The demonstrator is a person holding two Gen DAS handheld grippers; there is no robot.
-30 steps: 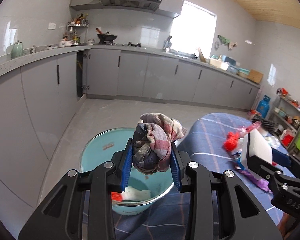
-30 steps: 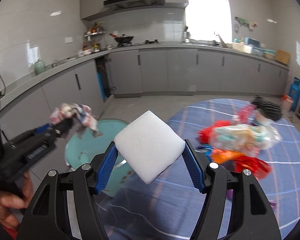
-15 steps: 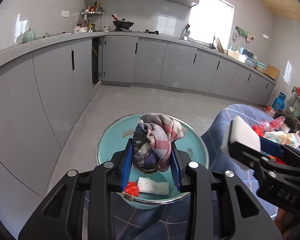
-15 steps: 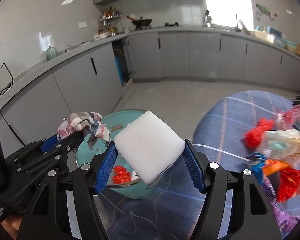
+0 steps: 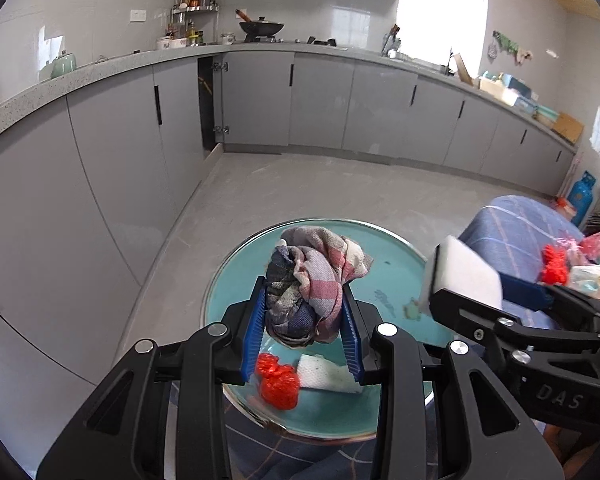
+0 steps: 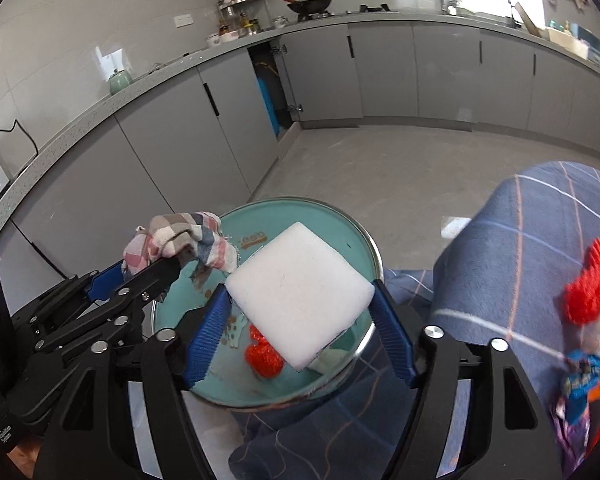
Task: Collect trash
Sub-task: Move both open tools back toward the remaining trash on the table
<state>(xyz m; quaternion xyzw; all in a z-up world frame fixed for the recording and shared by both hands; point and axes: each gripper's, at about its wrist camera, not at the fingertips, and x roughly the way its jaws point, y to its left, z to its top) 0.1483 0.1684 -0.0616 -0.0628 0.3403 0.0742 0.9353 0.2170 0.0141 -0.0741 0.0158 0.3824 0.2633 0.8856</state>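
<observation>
Left wrist view: a crumpled checked cloth [image 5: 314, 280] was clamped between the blue pads of the left gripper [image 5: 305, 332] and was held directly above a teal basin [image 5: 220, 280], which stood at the edge of a table covered in a blue checked tablecloth [image 5: 516, 220]. Two pieces were already seen lying on the basin floor: a red crumpled wrapper [image 5: 278, 382] and a white tissue [image 5: 328, 372]. The cloth had not yet been let go.

From the right wrist view, a white foam block [image 6: 298, 294] was seen between the pads of the right gripper [image 6: 300, 330], also over the basin. Its jaws had just been opening; a gap showed between the right-hand pad and the block's corner, so the block was judged to be in the act of being released, tilted and leaning toward the left-hand pad, rather than firmly gripped.

Collection was judged to be partly done. Two pieces were in, and two more were poised over the basin and needed only to be dropped. More litter was left on the tablecloth at the right: a red scrap [image 6: 588, 284] and a heap of coloured wrappers [image 6: 588, 376], well apart from the basin, which would have to be fetched afterwards.
</observation>
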